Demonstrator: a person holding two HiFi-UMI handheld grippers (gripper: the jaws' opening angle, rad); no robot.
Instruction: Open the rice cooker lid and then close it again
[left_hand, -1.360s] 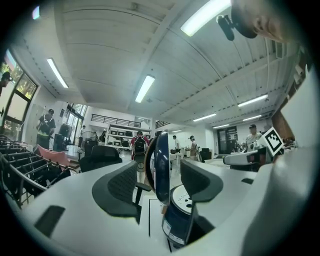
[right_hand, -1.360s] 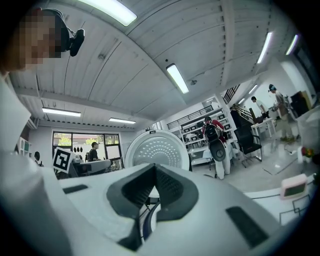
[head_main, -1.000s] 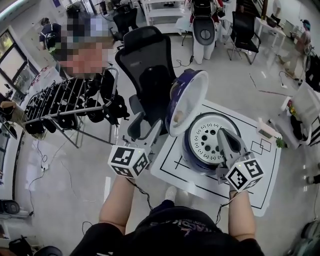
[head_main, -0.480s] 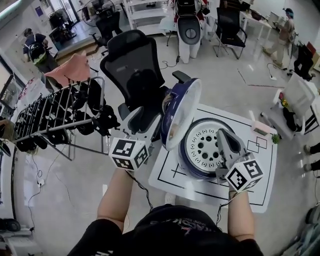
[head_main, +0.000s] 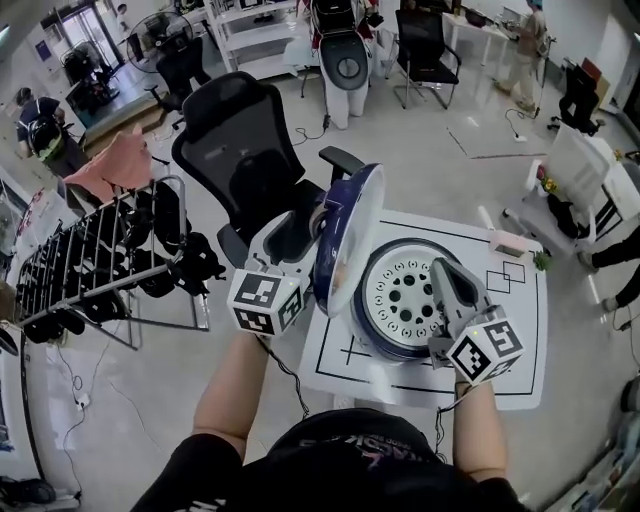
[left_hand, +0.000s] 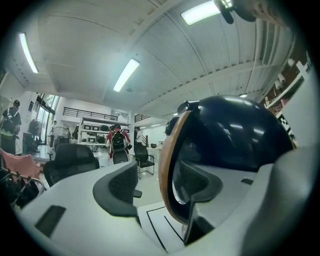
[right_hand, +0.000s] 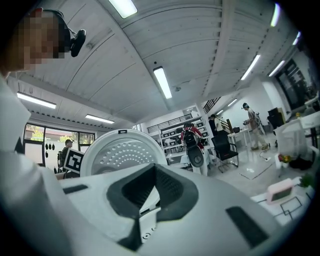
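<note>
The dark blue rice cooker (head_main: 372, 345) stands on a white mat (head_main: 500, 370), with its lid (head_main: 345, 235) raised and seen nearly edge-on. My left gripper (head_main: 300, 225) is on the lid's outer side. In the left gripper view the lid's tan rim (left_hand: 167, 165) runs up between the open jaws (left_hand: 157, 187), and the left finger (left_hand: 120, 187) stands clear of it. My right gripper (head_main: 445, 270) is shut and empty over the cooker's right side. In the right gripper view its closed fingertips (right_hand: 150, 200) point at the lid's white dotted inner face (right_hand: 122, 152).
A black office chair (head_main: 235, 140) stands just behind the cooker. At the left is a rack (head_main: 100, 250) hung with dark gear. A small pink box (head_main: 510, 243) lies at the mat's far right corner. People and more chairs are far off in the room.
My left gripper has moved right, up to the lid's outer side. The lid now shows edge-on instead of showing its inner face. The right gripper has hardly shifted.
</note>
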